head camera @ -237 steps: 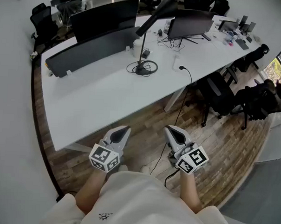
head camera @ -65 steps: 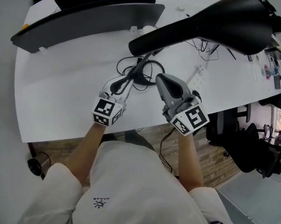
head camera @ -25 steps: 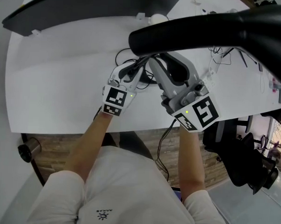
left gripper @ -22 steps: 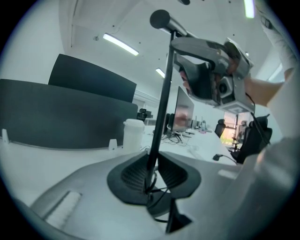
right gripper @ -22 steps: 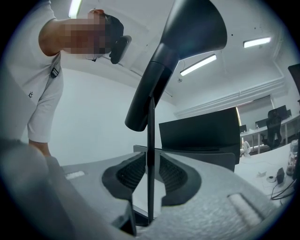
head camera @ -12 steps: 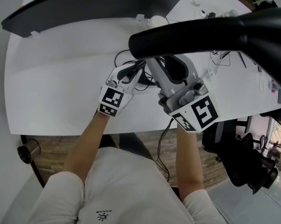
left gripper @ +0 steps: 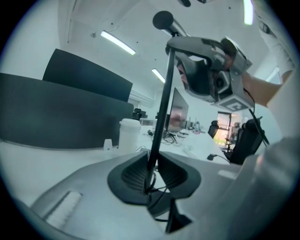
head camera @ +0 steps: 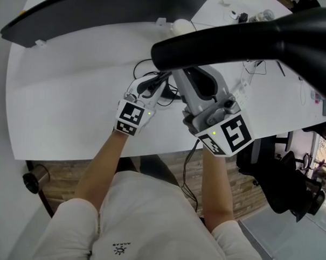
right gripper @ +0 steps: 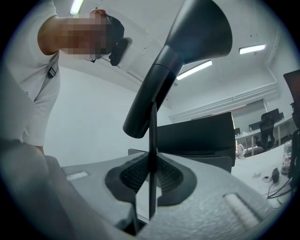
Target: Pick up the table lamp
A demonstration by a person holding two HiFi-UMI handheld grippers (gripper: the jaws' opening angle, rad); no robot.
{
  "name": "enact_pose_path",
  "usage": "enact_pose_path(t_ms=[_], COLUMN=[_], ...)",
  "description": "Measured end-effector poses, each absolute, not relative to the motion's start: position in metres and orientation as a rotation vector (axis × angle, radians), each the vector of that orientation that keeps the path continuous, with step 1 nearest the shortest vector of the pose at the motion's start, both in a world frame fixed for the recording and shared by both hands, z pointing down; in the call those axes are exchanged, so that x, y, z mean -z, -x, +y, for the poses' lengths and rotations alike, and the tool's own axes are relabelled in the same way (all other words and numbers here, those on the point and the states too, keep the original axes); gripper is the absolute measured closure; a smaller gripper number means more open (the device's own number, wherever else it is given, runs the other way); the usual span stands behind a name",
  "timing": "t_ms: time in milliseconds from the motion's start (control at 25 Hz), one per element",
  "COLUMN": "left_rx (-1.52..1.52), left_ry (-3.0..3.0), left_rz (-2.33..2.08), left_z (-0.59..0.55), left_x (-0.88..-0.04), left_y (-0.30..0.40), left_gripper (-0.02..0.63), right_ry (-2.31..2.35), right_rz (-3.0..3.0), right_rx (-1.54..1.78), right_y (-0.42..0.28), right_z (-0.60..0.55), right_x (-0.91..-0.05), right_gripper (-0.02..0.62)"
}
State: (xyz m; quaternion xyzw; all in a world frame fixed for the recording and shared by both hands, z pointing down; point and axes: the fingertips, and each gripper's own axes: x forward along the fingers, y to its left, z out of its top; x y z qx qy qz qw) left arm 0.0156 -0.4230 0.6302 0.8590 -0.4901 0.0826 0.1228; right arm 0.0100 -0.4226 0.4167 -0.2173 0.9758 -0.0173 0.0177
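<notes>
While you stand over the white desk (head camera: 67, 101), the table lamp (head camera: 248, 39) sits close under you, near the front edge and in front of the dark divider panel (head camera: 103, 8). It is matt black all over: a very thin, straight stem (left gripper: 161, 103) carrying a much thicker lamp head (right gripper: 187, 51), a long tube that starts narrow and flares into a wide shade. The stem's long axis runs upright, leaning only slightly in the left gripper view and standing vertical in the right gripper view. The lamp head lies across it on a slant: in the head view its narrow, rounded end hangs above your grippers and its length runs off to the right and a little away from you, widening as it goes; in the right gripper view it climbs from that narrow end up to the flared mouth. Your left gripper (head camera: 152, 84) has its ribbed pads pressed together on the stem low down, just above dark loops on the desk that could be base or cable. Your right gripper (head camera: 193, 84) pinches the same stem higher up, just under the lamp head. You cannot tell from these views whether the base is touching the desk.
</notes>
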Motion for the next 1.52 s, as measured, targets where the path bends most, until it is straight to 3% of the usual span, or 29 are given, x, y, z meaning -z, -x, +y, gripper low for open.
enact_pose_path(t_ms=[840, 1520], left_rx=[-0.234, -0.188], left_ry=[-2.504, -2.556], left_rz=[-1.391, -1.373], left_z=[-0.413, -0.412], left_x=[-0.621, -0.554], left_y=[-0.02, -0.025], left_gripper=[0.546, 0.546], right_ry=[0.725, 0.75], right_rz=[3.008, 2.99], right_rx=[0.07, 0.004], right_y=[-0.017, -0.019], right_z=[-0.415, -0.41], right_x=[-0.4, -0.34], right_gripper=[0.56, 0.56])
